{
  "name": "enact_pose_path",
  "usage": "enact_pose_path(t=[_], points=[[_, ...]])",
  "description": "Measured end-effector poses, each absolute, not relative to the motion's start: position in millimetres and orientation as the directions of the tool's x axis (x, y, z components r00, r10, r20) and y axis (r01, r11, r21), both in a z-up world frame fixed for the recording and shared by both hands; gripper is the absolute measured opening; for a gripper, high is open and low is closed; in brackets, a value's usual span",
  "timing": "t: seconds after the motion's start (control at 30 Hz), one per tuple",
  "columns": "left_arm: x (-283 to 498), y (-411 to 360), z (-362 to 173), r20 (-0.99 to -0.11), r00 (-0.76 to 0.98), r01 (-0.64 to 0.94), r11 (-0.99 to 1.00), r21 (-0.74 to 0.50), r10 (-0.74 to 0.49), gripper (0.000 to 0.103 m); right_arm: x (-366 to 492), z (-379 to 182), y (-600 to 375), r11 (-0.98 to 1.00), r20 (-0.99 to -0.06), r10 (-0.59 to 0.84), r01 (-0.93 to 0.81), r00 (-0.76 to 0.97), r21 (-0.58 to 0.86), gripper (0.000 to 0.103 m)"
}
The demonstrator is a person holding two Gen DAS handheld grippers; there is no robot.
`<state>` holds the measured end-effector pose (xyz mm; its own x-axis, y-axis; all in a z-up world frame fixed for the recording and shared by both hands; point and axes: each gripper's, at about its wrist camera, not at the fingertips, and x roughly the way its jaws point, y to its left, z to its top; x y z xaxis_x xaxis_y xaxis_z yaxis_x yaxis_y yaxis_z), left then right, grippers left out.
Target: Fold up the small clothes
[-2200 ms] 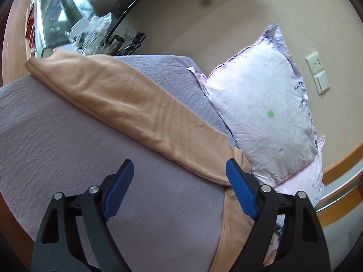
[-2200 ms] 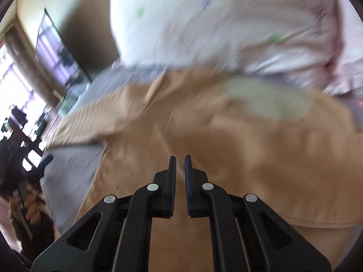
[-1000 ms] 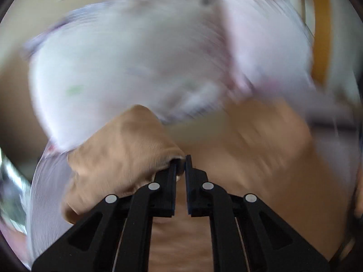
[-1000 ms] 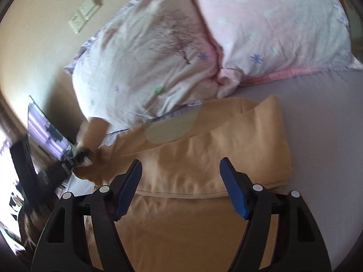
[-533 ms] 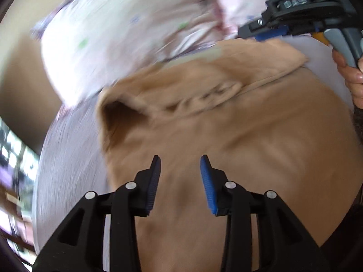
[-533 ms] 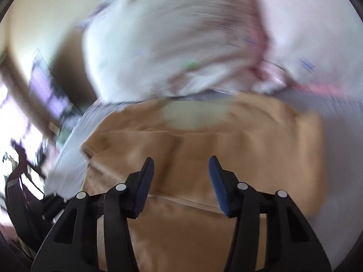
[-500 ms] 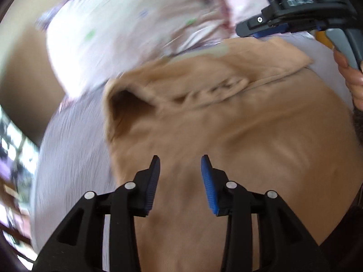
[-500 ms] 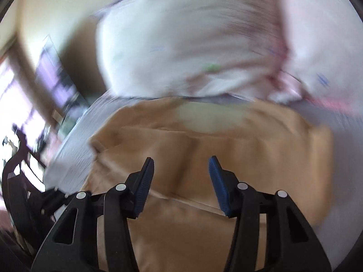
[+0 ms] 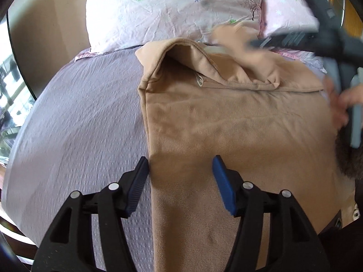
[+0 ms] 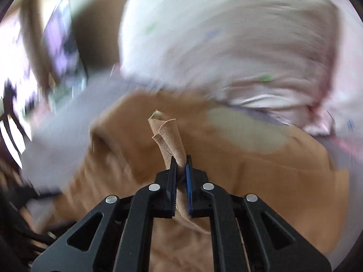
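the tan garment [image 9: 238,122] lies partly folded on a lavender bedsheet [image 9: 79,122], its top edge against the white floral pillow [image 9: 172,9]. the right gripper [image 10: 180,165] pinches a fold of its fabric; the left gripper [image 9: 180,170] hangs wide apart over its left edge. a beige wall [image 9: 50,20] stands behind; the right view is blurred.

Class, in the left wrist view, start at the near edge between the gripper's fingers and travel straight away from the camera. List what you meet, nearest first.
Left hand-held gripper → flat tan garment → its raised folded-over top edge → white floral pillow.
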<state>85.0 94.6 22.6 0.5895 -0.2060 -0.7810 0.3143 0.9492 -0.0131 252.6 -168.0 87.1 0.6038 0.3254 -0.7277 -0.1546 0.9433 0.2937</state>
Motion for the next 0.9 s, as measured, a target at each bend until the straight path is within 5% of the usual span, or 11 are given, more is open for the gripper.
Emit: enact_pose_path(t=[0.1, 0.17, 0.3, 0.43, 0.5, 0.57, 0.7, 0.9], points=[[82, 86, 18, -0.775, 0.597, 0.314, 0.949, -0.010, -0.206, 0.059, 238, 86, -278, 0.822, -0.647, 0.274, 0.176, 0.712, 0.542, 0.007], [84, 86, 17, -0.773, 0.600, 0.312, 0.950, -0.013, -0.208, 0.060, 214, 57, -335, 0.707, -0.677, 0.203, 0.373, 0.707, 0.601, 0.007], [86, 85, 16, -0.770, 0.603, 0.310, 0.951, -0.017, -0.210, 0.061, 176, 10, -376, 0.549, -0.701, 0.238, 0.502, 0.672, 0.668, 0.007], [81, 87, 18, -0.765, 0.601, 0.301, 0.952, -0.052, -0.232, 0.061, 151, 9, -373, 0.508, -0.688, 0.320, 0.495, 0.651, 0.705, 0.016], [79, 101, 22, -0.749, 0.592, 0.300, 0.944, -0.137, -0.297, 0.061, 134, 24, -368, 0.531, -0.660, 0.342, 0.442, 0.669, 0.723, 0.057], [72, 126, 27, -0.708, 0.590, 0.294, 0.920, -0.259, -0.388, 0.061, 114, 43, -363, 0.587, -0.646, 0.311, 0.394, 0.696, 0.707, 0.086], [49, 181, 28, -0.622, 0.569, 0.297, 0.840, -0.455, -0.538, 0.064, 57, 75, -353, 0.716, -0.608, 0.339, 0.222, 0.718, 0.662, 0.086], [-7, 233, 13, -0.550, 0.532, 0.350, 0.759, -0.549, -0.643, 0.074, -43, 75, -338, 0.759, -0.624, 0.512, 0.029, 0.590, 0.650, 0.086]])
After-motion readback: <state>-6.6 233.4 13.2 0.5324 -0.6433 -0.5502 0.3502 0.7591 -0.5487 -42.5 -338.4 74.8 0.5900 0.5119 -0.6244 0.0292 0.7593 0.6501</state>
